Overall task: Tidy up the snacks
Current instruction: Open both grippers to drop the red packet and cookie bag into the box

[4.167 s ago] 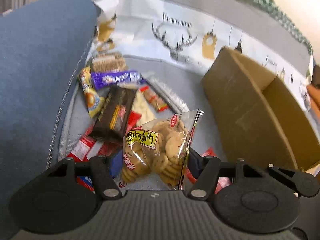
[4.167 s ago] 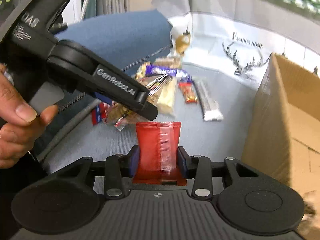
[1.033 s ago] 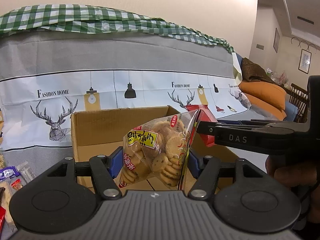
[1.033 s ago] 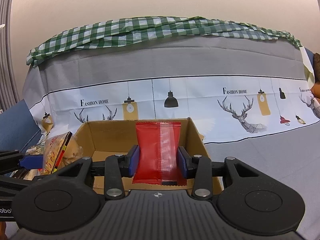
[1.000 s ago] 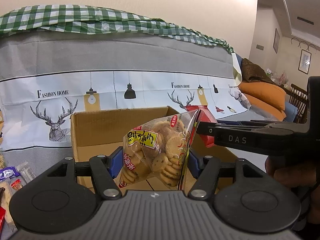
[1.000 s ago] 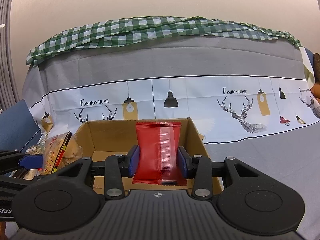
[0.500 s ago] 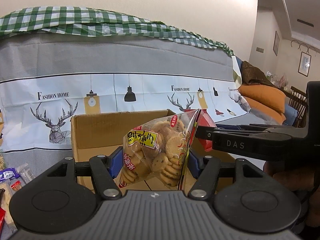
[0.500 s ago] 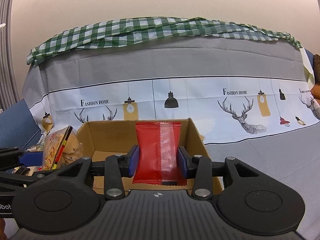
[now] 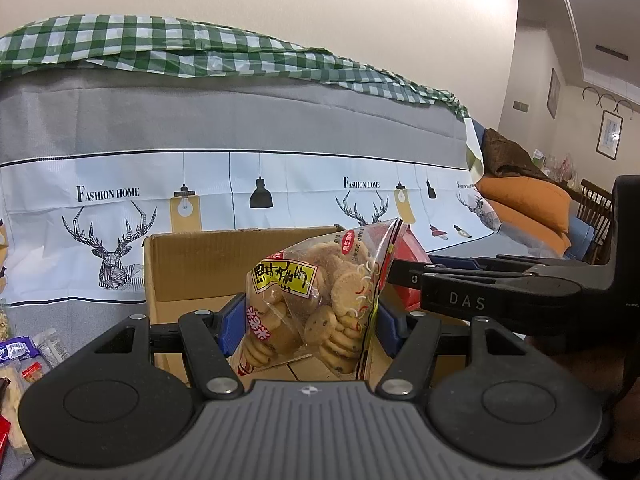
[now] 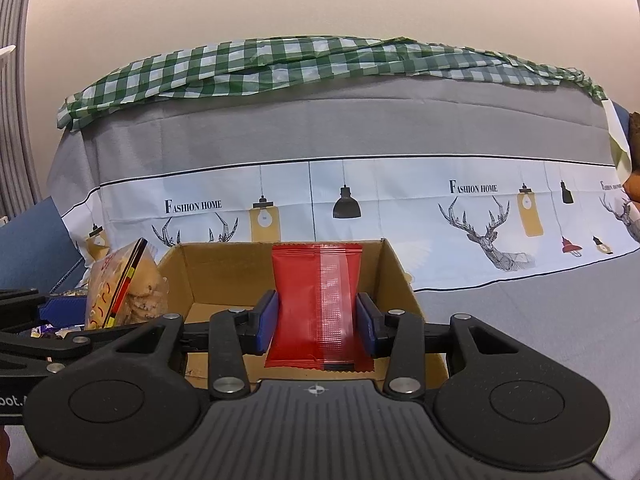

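— What did the fingers hold?

— My left gripper (image 9: pixel 306 322) clamped the cookie bag (image 9: pixel 316 300), fairly wide, at lower centre before the cardboard box (image 9: pixel 192 264). My right gripper (image 10: pixel 316 320) pinched the red packet (image 10: pixel 316 304) narrower, upright over the box.

— And what was hidden?

— The box floor mostly, and the loose snacks (image 9: pixel 24 356), cut off at the left edge.

Grey sofa seat (image 10: pixel 540 312) — cardboard box (image 10: pixel 224 268), snack packets (image 9: pixel 24 356)
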Demonstrator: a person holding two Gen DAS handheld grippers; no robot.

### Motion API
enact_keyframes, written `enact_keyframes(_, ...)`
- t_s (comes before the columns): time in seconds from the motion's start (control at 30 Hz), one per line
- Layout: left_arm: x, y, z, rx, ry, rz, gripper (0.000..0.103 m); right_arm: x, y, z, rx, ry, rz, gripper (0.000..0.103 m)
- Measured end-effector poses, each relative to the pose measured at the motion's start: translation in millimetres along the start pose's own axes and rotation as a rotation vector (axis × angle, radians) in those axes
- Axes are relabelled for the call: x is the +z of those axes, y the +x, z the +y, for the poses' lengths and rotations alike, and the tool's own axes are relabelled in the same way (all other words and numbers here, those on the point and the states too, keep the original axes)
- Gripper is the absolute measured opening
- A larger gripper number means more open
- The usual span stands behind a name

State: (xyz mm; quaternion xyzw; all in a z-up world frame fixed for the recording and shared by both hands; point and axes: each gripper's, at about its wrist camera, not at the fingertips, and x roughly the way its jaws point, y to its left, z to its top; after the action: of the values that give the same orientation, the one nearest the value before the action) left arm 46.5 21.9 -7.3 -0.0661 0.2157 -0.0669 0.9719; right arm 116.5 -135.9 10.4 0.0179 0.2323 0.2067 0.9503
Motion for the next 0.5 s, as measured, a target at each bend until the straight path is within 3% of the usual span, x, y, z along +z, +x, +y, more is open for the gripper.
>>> enact_keyframes(0.13,0.3,0.1,0.3,-0.005,-0.007,0.003,0.071,-0.1,0.4,-0.8,0.002,0.000,0.002,0.044)
enact_keyframes(0.23,1.2,1.0,2.2,-0.025,-0.032,0.016,0.082,0.3,0.9,-0.7,-0.013,-0.001,0.005,0.052)
enact_keyframes(0.5,1.6,-3.4,3.1,-0.015,-0.044,-0.020,0.082,1.5,1.7,-0.3,-0.020,0.011,0.002,0.057)
